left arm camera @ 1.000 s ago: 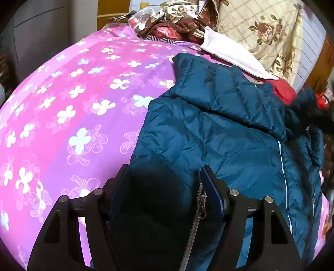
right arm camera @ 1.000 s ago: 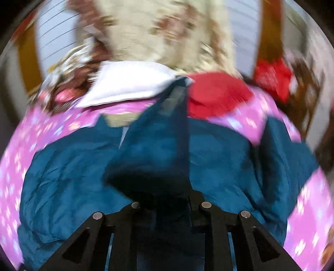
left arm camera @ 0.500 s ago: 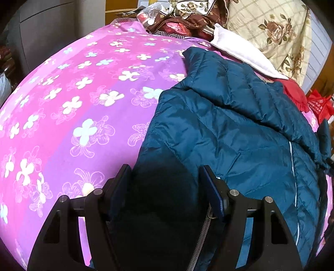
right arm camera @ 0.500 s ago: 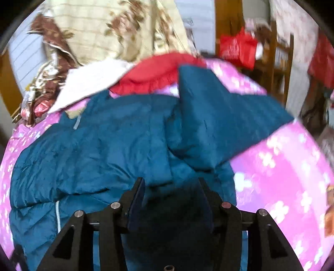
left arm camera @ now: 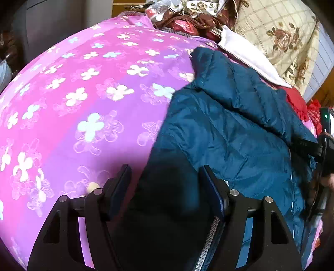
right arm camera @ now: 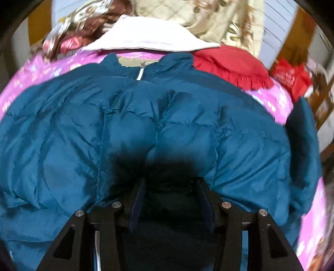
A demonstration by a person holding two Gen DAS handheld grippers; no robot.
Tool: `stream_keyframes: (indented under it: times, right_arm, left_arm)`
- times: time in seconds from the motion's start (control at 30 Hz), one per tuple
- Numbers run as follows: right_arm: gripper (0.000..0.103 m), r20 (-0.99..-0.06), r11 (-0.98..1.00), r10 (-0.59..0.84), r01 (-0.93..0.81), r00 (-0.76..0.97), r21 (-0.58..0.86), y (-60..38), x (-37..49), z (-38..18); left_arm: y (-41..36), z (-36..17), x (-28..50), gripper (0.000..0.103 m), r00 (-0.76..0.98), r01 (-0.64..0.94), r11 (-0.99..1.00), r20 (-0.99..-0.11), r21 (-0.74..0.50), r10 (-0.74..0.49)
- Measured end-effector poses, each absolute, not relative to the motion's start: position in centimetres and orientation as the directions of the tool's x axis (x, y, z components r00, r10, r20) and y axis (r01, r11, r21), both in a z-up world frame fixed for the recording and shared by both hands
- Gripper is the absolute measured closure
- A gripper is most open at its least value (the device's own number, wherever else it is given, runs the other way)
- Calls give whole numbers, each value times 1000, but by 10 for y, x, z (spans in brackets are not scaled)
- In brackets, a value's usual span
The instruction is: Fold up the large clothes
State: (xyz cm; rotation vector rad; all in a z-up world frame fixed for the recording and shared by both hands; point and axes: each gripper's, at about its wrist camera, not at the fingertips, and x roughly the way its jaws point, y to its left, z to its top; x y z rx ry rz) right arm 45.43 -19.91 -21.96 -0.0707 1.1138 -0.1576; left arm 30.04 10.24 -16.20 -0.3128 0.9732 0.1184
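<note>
A teal quilted puffer jacket point(left arm camera: 229, 125) lies on a pink flowered bedspread point(left arm camera: 83, 93). In the left wrist view my left gripper point(left arm camera: 167, 177) stands open over the jacket's near hem by the zipper point(left arm camera: 208, 239), with jacket fabric between the jaws. In the right wrist view the jacket point(right arm camera: 146, 129) fills the frame, collar point(right arm camera: 144, 62) at the far end. My right gripper point(right arm camera: 171, 187) is open and low over the jacket's middle, with dark fabric between the jaws. The right gripper also shows at the right edge of the left wrist view point(left arm camera: 321, 146).
A white pillow point(right arm camera: 146, 37), a red ruffled cloth point(right arm camera: 231, 62) and a floral beige quilt point(left arm camera: 281, 37) lie at the head of the bed. Brown patterned bedding point(left arm camera: 187, 16) is piled at the far corner. A wooden chair with a red bag point(right arm camera: 292, 77) stands right.
My right gripper carried a sleeve across the jacket, opened and let it go, and now sits low over the jacket's middle. My left gripper stayed open at the hem.
</note>
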Motion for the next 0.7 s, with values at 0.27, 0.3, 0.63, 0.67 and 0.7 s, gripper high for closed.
stream_keyframes:
  times: [0.27, 0.3, 0.63, 0.67, 0.7]
  right_arm:
    - [55, -804, 996, -36, -39, 594, -74, -122, 432, -164]
    - [55, -819, 996, 2, -75, 573, -50, -107, 434, -168]
    - [55, -872, 992, 110, -113, 478, 63, -77, 436, -191]
    - [55, -867, 992, 111, -102, 487, 70, -89, 434, -187]
    - [55, -862, 993, 111, -85, 494, 79, -104, 429, -183]
  left_arm:
    - [106, -148, 292, 34, 612, -249, 946, -791, -208, -13]
    - [106, -147, 292, 34, 615, -251, 946, -788, -206, -9]
    - [104, -145, 289, 34, 601, -239, 950, -799, -201, -19]
    - [102, -144, 288, 34, 602, -235, 951, -798, -201, -20]
    - [100, -144, 287, 34, 603, -232, 952, -797, -198, -19]
